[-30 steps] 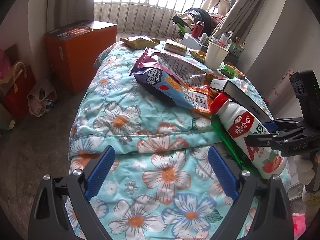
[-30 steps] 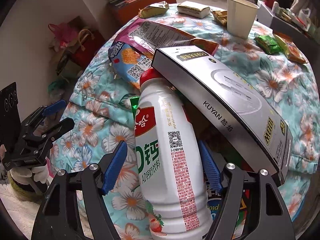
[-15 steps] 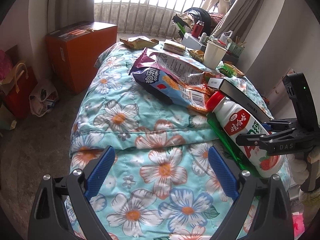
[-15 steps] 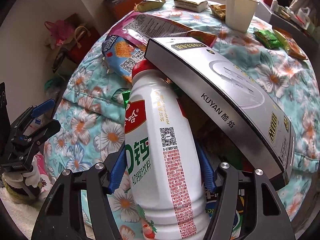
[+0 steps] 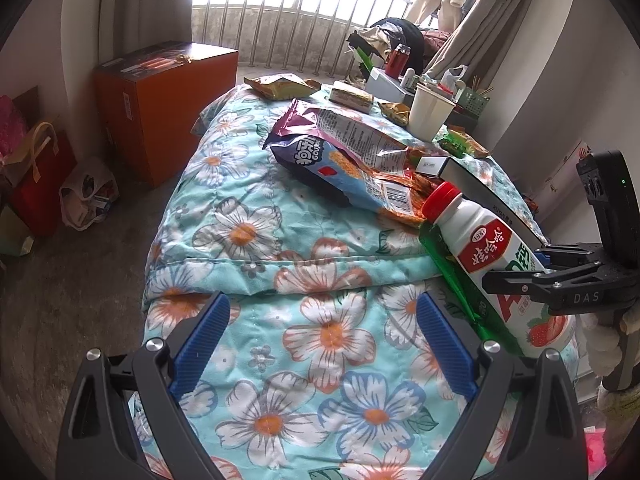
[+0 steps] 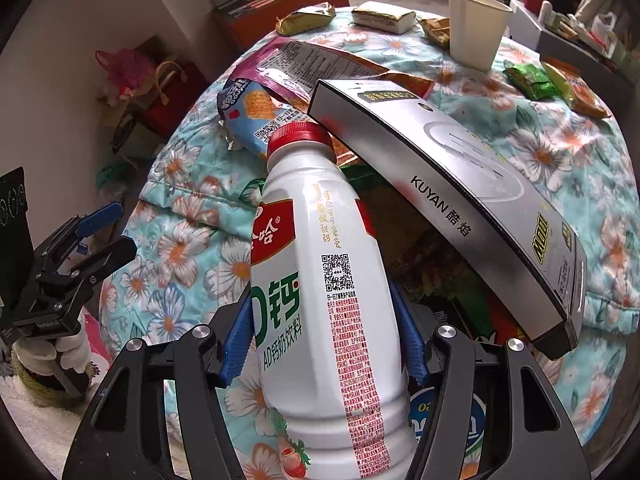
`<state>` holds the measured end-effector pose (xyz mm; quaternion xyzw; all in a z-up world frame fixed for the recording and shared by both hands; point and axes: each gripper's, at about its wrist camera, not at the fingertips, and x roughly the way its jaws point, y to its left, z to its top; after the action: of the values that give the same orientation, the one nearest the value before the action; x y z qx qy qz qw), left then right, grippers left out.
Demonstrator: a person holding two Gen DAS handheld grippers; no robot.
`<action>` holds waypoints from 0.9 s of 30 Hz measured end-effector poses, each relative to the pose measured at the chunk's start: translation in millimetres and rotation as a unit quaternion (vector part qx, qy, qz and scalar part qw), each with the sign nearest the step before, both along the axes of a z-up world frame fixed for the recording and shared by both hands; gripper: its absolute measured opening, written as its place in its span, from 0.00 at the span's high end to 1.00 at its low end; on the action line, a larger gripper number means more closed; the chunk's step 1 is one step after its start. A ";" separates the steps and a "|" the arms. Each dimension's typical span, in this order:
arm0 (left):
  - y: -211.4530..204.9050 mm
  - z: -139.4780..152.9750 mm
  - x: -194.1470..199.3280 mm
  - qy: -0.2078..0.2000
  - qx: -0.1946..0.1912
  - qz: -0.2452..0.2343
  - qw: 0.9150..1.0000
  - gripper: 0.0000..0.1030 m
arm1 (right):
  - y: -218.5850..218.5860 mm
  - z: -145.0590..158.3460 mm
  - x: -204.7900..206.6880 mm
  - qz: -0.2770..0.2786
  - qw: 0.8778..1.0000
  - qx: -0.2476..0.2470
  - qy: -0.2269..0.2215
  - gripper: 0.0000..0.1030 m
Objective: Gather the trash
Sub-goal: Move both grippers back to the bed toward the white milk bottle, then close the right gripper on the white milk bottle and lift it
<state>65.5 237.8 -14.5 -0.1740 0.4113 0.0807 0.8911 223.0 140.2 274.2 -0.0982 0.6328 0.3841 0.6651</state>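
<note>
The right gripper (image 6: 326, 344) is clamped on a white milk bottle (image 6: 320, 280) with a red cap, its blue pads pressed against the bottle's lower body on both sides. The bottle lies tilted at the near right corner of a table draped in a floral quilt (image 5: 280, 280), cap pointing away toward the middle of the table. Its cap sits just under the near end of a long grey box (image 6: 452, 196) (printed KUYAN along the side), which slants across the bottle's right flank and crowds it there. A green wrapper (image 5: 456, 280) lies beneath the bottle's left side, and more packaging sits under the box, though what kind is hard to tell.

The left gripper (image 5: 324, 344) hovers over the near edge of the quilt with its jaws spread wide and nothing between them.

Beyond the cap lies a large crumpled chip bag (image 5: 344, 160), blue and purple, reaching toward the table's centre. Further back stand a paper cup (image 6: 476, 32), upright, a wrapped sandwich-like packet (image 6: 382, 18), a gold snack wrapper (image 6: 306, 20) and, to the right of the cup, small green and orange packets (image 6: 530, 78).

On the floor to the left sit an orange cabinet (image 5: 168, 104) and several bags (image 5: 40, 184) against the wall.
</note>
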 end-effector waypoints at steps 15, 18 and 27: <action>1.7 -1.6 -0.6 -0.002 -0.010 0.005 1.000 0.11 | -12.8 17.3 -18.6 -0.034 0.997 0.060 0.034 0.43; 2.4 -2.5 -0.5 -0.001 -0.013 0.004 1.000 0.11 | -14.4 21.8 -20.1 -0.039 0.996 0.075 0.042 0.43; 4.3 -2.6 -1.2 0.000 -0.014 0.007 1.000 0.11 | -7.9 36.0 -23.1 -0.031 0.993 0.106 0.043 0.43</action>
<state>64.3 242.1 -17.2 -0.1896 0.4108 0.0808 0.8881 200.0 132.3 310.2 0.0090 0.6190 0.4320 0.6559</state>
